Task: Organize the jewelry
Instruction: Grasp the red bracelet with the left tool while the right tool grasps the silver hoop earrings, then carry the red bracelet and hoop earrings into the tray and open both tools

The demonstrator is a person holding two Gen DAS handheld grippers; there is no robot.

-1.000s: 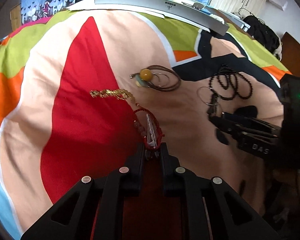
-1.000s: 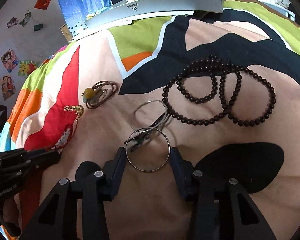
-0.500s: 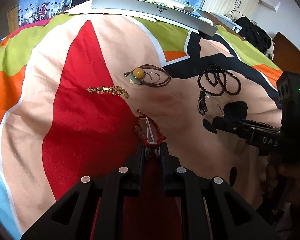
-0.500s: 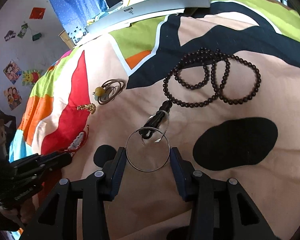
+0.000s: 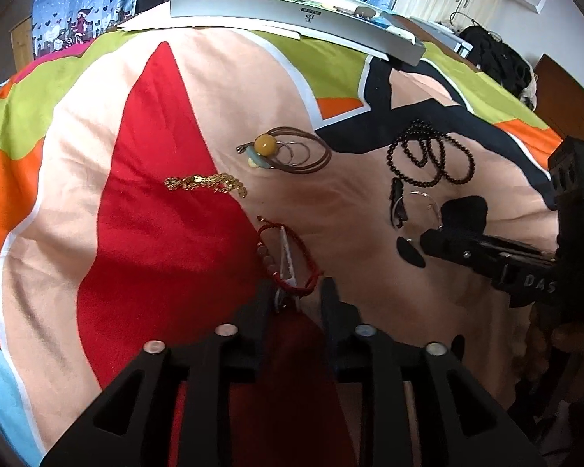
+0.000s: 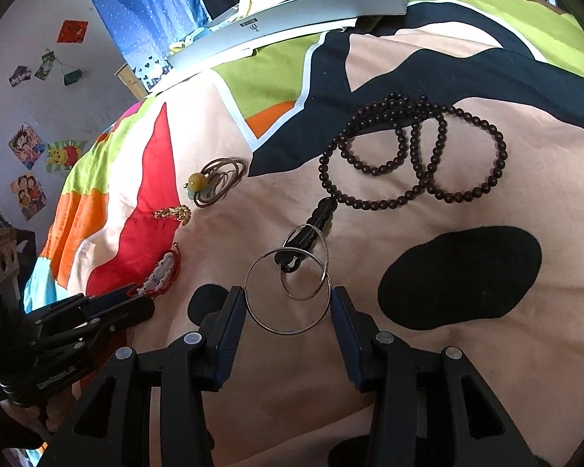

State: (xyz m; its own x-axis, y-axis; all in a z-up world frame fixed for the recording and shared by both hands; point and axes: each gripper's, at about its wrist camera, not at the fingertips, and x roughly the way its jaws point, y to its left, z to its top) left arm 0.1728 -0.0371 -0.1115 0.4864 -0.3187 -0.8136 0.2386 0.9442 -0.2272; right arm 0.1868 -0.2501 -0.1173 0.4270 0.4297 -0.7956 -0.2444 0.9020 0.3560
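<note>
Left gripper (image 5: 296, 292) pinches the red cord bracelet (image 5: 288, 257), jaws narrowed on its near end, over the red patch edge of the bedspread (image 5: 136, 202). Right gripper (image 6: 288, 303) has jaws spread, a silver hoop (image 6: 288, 290) touching both fingers. A second hoop (image 6: 303, 262) overlaps it, with a black clip (image 6: 307, 233) through them. Dark bead strand (image 6: 412, 151) lies looped just beyond. Gold chain (image 5: 206, 183) and brown cord with amber bead (image 5: 288, 150) sit further out. Grey box (image 5: 292, 19) at far edge.
</note>
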